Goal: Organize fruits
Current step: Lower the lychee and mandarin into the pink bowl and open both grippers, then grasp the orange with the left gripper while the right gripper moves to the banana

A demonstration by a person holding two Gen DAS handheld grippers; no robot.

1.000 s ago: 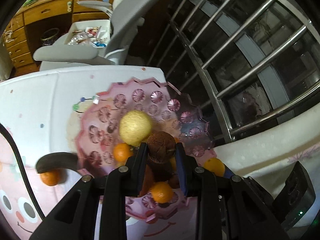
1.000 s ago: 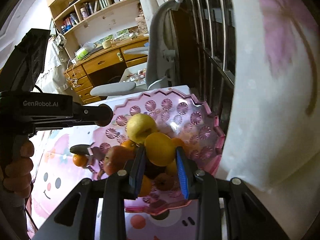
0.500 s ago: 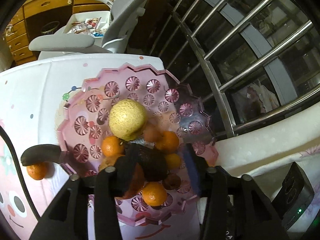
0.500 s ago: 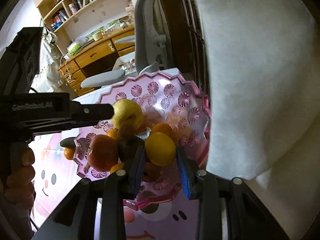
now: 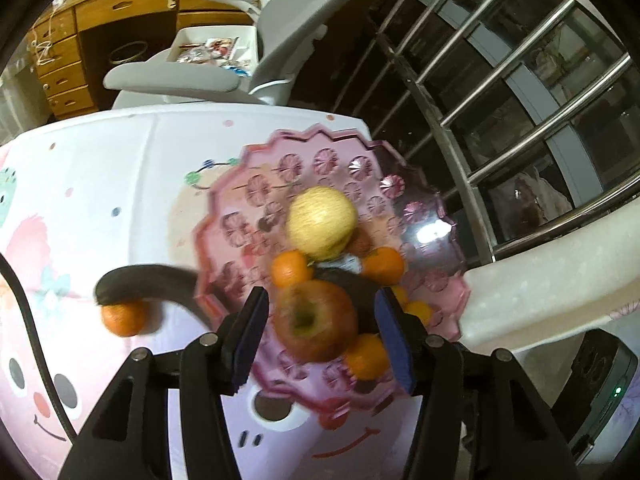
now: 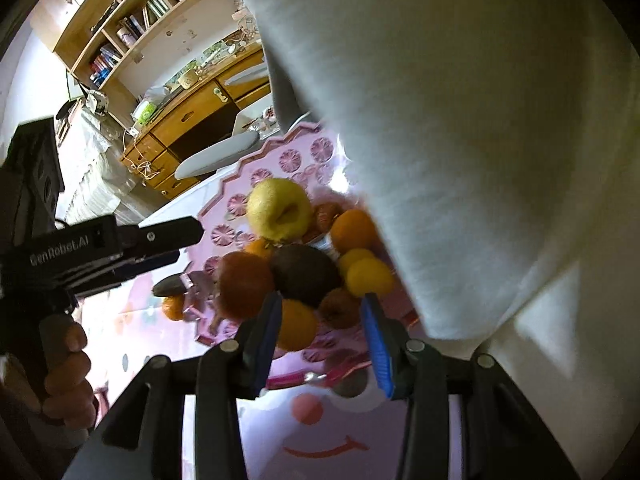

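A pink scalloped glass plate (image 5: 248, 196) holds a pile of fruit: a yellow pear (image 5: 322, 222), a red apple (image 5: 316, 326), a dark avocado (image 6: 306, 274), a yellow lemon (image 6: 370, 276) and several small oranges. My left gripper (image 5: 320, 328) is open and hovers over the apple, holding nothing. My right gripper (image 6: 320, 324) is open above the plate's near side, with the lemon lying just past its right finger. One small orange (image 5: 124, 318) lies on the table left of the plate, under a dark curved object (image 5: 144, 280).
The plate (image 6: 288, 160) stands on a white cartoon-print tablecloth (image 5: 80, 208). A white padded edge (image 5: 540, 288) and a large white cloth (image 6: 460, 140) crowd the right side. Steel window bars (image 5: 500, 80), a grey chair (image 5: 172, 80) and a wooden desk (image 5: 120, 4) stand behind.
My left gripper released the dark avocado onto the pile, opened and pulled back. My right gripper opened and let go of the lemon, which now rests among the fruit.
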